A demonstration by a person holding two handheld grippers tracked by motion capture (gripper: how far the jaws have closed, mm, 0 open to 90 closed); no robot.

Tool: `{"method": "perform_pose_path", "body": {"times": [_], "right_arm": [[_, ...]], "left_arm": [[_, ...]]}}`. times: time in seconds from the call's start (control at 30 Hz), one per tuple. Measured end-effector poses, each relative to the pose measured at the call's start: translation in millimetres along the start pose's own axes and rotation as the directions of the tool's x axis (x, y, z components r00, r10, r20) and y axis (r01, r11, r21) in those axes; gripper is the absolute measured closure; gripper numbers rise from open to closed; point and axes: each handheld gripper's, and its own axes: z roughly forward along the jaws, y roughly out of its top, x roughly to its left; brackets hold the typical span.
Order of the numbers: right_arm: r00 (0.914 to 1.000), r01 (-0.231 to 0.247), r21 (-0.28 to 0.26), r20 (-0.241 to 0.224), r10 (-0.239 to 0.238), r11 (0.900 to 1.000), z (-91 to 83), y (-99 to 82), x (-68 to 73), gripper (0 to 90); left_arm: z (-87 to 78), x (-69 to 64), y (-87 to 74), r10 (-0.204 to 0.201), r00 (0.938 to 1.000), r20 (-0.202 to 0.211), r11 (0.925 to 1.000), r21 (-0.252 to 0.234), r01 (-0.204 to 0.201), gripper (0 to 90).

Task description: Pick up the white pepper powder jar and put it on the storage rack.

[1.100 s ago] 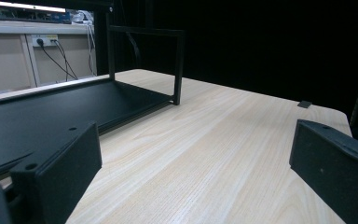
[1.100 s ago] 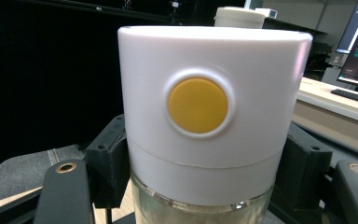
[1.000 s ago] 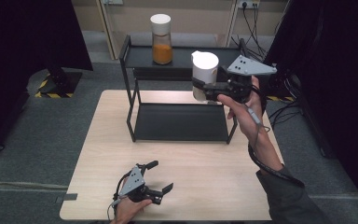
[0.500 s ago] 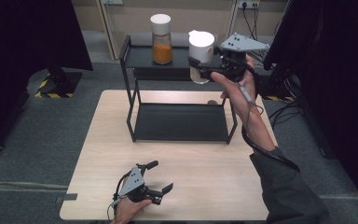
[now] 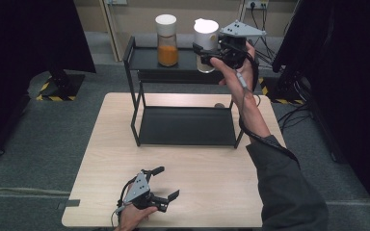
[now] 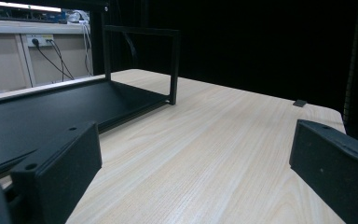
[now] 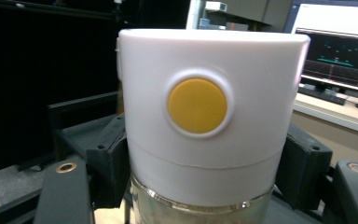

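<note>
The right hand-held gripper (image 5: 201, 52) pinches a clear glass jar with a tall white plastic lid (image 5: 205, 39), holding it upright over the top shelf of a black metal two-tier rack (image 5: 147, 60). Just beyond the jar, away from the gripper body, a matching white-lidded glass jar of orange powder (image 5: 166, 45) stands on that shelf. In the right gripper view a yellow round button (image 7: 197, 105) marks the held lid; the contents below are cut off and hard to make out. The left hand-held gripper (image 5: 166, 183) rests on the pale wooden worktop (image 5: 212, 178), jaws spread wide with nothing between them.
</note>
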Motion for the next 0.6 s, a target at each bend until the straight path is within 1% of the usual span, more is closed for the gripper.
{"method": "perform_pose_path", "body": {"times": [0.1,0.3,0.53,0.6], "right_arm": [[0.9997,-0.019,-0.006,0.013,0.020,0.9998,7.5,-1.8,-1.9,30.7],[0.9980,-0.039,-0.008,0.050,0.039,0.9992,21.4,-6.2,-1.5,30.7],[0.9957,-0.051,0.003,0.078,0.050,0.9987,34.8,-9.4,-1.4,30.7],[0.9949,-0.054,-0.004,0.085,0.054,0.9985,38.1,-11.7,-1.9,30.7]], "left_arm": [[0.3,-0.6,-0.2,-0.001,1.0000,0.003,1.0000,-0.001,0.001,1.6],[0.6,-0.8,0.2,0.005,0.9999,0.009,1.0000,0.002,-0.005,1.6],[0.9,-1.5,0.4,0.006,0.9999,0.013,1.0000,0.003,-0.006,1.6],[1.0,-1.7,0.4,0.006,0.9999,0.014,1.0000,0.003,-0.006,1.6]]}}
